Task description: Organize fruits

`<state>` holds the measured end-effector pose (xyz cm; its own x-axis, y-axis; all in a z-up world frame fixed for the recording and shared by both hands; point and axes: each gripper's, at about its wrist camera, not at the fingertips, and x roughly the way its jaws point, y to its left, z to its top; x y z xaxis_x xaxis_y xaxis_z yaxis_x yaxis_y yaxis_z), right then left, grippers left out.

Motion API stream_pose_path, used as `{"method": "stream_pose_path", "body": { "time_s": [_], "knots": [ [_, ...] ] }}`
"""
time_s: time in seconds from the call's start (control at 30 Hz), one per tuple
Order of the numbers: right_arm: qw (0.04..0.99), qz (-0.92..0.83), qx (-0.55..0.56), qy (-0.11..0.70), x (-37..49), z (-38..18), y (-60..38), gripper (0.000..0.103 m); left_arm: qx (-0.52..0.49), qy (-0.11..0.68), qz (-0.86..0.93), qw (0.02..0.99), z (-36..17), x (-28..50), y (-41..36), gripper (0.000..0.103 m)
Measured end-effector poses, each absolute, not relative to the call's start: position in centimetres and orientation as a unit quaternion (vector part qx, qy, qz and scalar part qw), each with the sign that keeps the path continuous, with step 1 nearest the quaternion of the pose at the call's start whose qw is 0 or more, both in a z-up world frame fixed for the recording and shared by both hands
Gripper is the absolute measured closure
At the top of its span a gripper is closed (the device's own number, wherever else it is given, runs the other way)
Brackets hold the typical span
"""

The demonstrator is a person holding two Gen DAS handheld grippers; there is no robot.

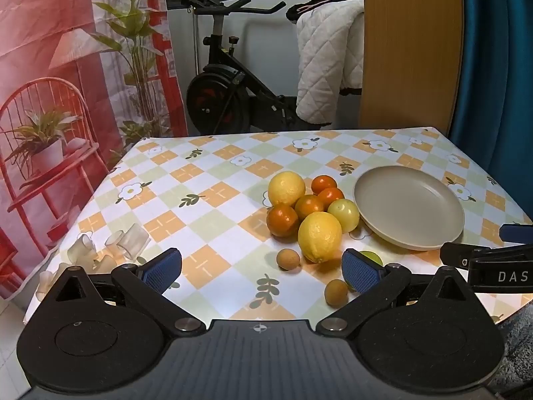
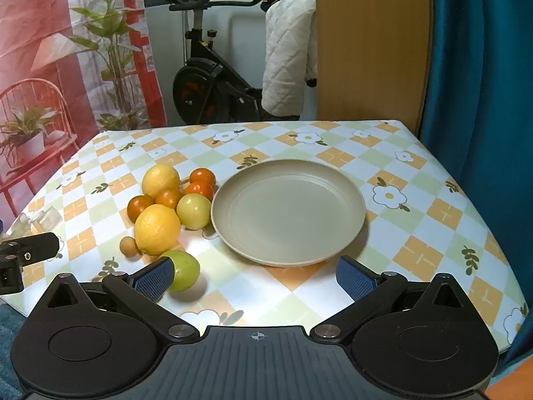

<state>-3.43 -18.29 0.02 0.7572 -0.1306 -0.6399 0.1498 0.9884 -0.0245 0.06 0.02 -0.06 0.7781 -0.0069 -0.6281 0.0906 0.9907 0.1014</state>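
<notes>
- My left gripper (image 1: 261, 268) and right gripper (image 2: 255, 276) both hang spread wide, grasping nothing.
- Fruits (image 2: 166, 200) sit clustered on the table (image 2: 433, 226), just left of the bare plate (image 2: 288, 216).

home | exercise bike (image 1: 230, 76) | quilt (image 1: 328, 66) | floral tablecloth (image 2: 433, 206)

The only readable text is the white letters "DAS" on the black body of the right gripper (image 1: 499, 261), at the right edge of the left wrist view, just past the plate (image 1: 409, 207); the word is cut off by the frame edge. Nothing in the right wrist view can be read.
</notes>
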Motion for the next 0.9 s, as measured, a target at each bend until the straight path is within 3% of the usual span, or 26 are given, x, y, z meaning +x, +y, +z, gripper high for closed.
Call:
{"method": "stream_pose_path", "body": {
  "time_s": [0.9],
  "knots": [
    [0.934,-0.079,0.017,0.348,-3.0,-0.6,-18.8,0.000,0.049,0.338,-0.037,0.939,-0.2,0.3,0.0,0.000]
  ]
}}
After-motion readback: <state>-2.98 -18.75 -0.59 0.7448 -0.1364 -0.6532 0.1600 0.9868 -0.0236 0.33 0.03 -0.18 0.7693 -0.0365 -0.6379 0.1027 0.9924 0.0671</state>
